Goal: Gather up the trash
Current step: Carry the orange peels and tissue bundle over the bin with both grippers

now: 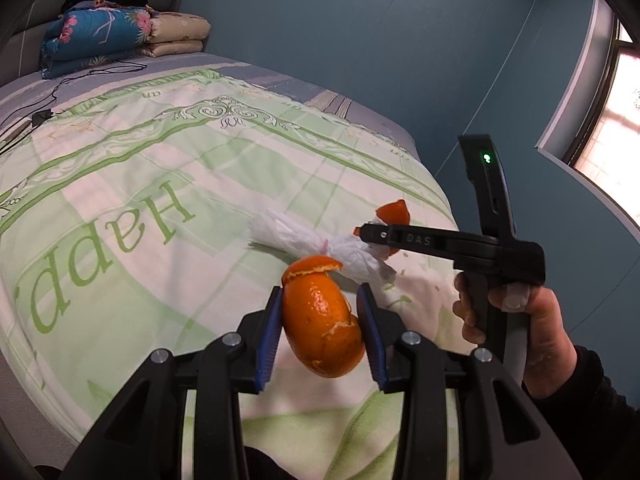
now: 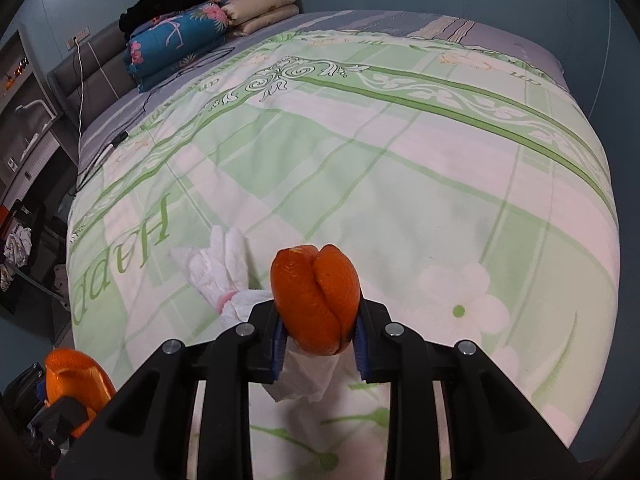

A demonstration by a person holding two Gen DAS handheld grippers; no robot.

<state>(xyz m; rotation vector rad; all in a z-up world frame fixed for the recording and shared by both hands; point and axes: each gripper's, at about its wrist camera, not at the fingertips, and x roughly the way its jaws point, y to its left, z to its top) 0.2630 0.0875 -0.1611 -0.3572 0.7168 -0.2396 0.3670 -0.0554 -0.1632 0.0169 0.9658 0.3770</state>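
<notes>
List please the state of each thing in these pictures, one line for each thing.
Left tongs: shut on an orange peel, lifted above the bed.
Right tongs: shut on a second peel.
Crumpled tissue: lying on the quilt.
Folded blankets: stacked at the headboard.

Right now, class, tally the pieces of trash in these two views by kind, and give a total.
Orange peels: 2, one in the left gripper (peel), one in the right gripper (peel).
Crumpled white tissues: 1, lying on the bed cover.
Total: 3.
</notes>
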